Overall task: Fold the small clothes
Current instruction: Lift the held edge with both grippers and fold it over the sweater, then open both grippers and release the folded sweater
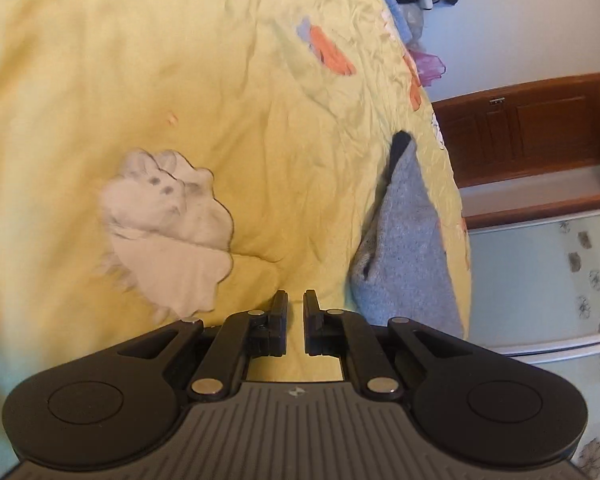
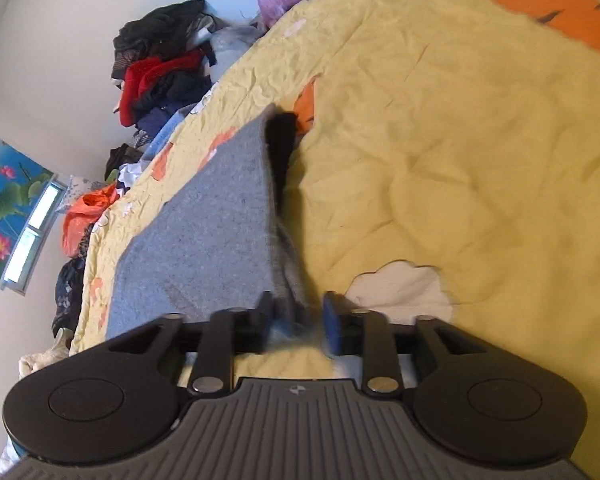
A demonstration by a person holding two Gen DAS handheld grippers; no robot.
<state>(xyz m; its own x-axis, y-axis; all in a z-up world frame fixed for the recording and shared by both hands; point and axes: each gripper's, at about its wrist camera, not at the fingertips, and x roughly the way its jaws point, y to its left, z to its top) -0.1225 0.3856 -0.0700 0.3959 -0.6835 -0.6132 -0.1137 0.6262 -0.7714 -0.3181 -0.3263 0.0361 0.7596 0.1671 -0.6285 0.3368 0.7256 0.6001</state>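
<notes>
A small grey garment with a black edge (image 1: 404, 240) lies on the yellow bedspread (image 1: 220, 80), to the right of my left gripper (image 1: 296, 300). The left gripper's jaws stand a narrow gap apart with nothing between them, above the bedspread. In the right wrist view the grey garment (image 2: 204, 224) spreads ahead and to the left. My right gripper (image 2: 298, 304) is open, its jaws on either side of the garment's near raised edge, which looks blurred.
The bedspread bears a white rabbit print (image 1: 168, 220) and orange carrot prints (image 2: 548, 4). A pile of dark and red clothes (image 2: 164, 72) lies at the bed's far edge. A wooden door (image 1: 532, 128) and a wall stand beyond the bed.
</notes>
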